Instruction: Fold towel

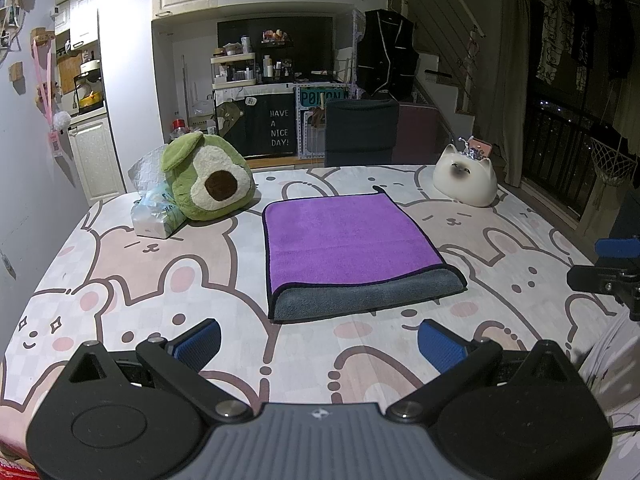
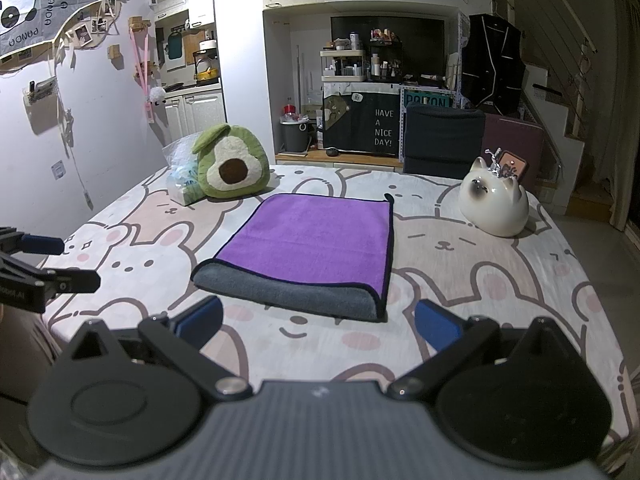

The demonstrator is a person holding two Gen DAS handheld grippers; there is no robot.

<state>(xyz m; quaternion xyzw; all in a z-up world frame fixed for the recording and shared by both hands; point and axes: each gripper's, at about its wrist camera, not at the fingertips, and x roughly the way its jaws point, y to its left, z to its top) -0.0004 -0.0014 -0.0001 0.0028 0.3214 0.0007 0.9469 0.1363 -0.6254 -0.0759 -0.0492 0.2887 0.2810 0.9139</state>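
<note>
A purple towel (image 1: pixel 344 240) with a grey underside lies flat on the bunny-print tablecloth (image 1: pixel 160 280), folded over so a grey strip shows along its near edge. It also shows in the right wrist view (image 2: pixel 316 236). My left gripper (image 1: pixel 320 344) is open and empty, just short of the towel's near edge. My right gripper (image 2: pixel 320 326) is open and empty, also just short of the near edge. Each gripper shows at the side of the other's view: the right one (image 1: pixel 612 268), the left one (image 2: pixel 36 264).
An avocado plush (image 1: pixel 208 178) and a plastic tissue pack (image 1: pixel 156 216) sit at the far left of the table. A white cat-shaped holder (image 1: pixel 466 180) stands at the far right. A dark chair (image 1: pixel 360 132) is behind the table.
</note>
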